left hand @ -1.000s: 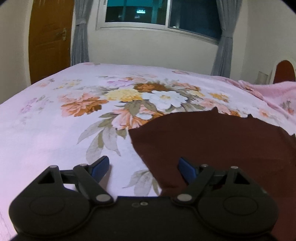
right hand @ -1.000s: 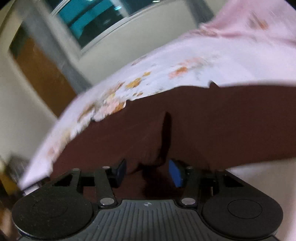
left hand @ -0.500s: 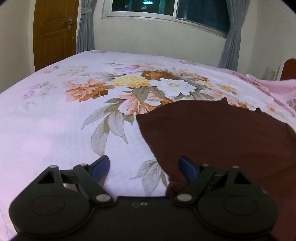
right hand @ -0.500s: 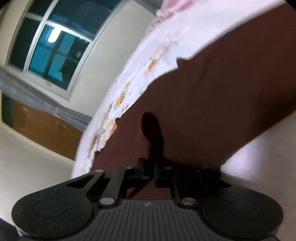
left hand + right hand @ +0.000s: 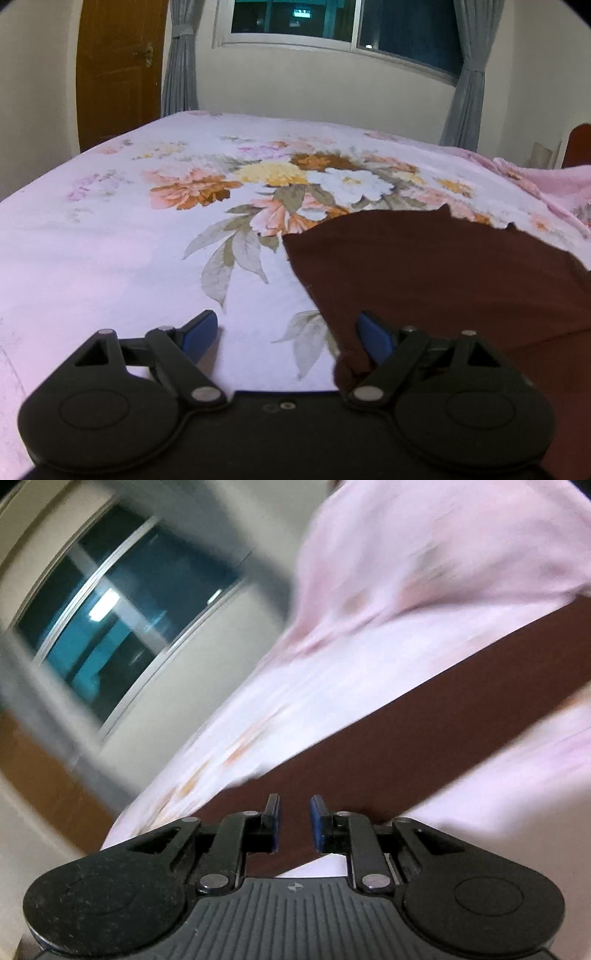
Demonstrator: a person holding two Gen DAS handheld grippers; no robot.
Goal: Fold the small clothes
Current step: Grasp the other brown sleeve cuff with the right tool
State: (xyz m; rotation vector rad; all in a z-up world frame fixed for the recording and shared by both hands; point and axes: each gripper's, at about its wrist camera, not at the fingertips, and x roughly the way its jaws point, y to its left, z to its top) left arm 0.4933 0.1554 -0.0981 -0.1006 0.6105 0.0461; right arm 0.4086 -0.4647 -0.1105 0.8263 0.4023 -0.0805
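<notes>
- Room: cream walls, dark window with white frame (image 5: pixel 343 26) at 12 o'clock in the left wrist view, grey curtains (image 5: pixel 181 59) on both sides of it, brown wooden door (image 5: pixel 118 70) at 11 o'clock.
- Surface: bed under a pale pink sheet with an orange, yellow and white flower print (image 5: pixel 155 229); fills most of both views. Sheet bunches up at 3 o'clock.
- Task item: dark maroon flat cloth garment (image 5: pixel 443 273) lies on the sheet at 3 to 5 o'clock in the left wrist view, far edge jagged with two small points. Right wrist view is motion-blurred; there it shows as a maroon band from 7 to 2 o'clock.
- Left gripper (image 5: pixel 284 334): black with blue pads, spread wide, nothing clamped. Its right pad sits on the garment's near left edge, the left pad over bare sheet.
- Right gripper (image 5: pixel 293 821): jaws have just been parting slightly, narrow gap, pads not pressing anything; garment lies behind the gap.
</notes>
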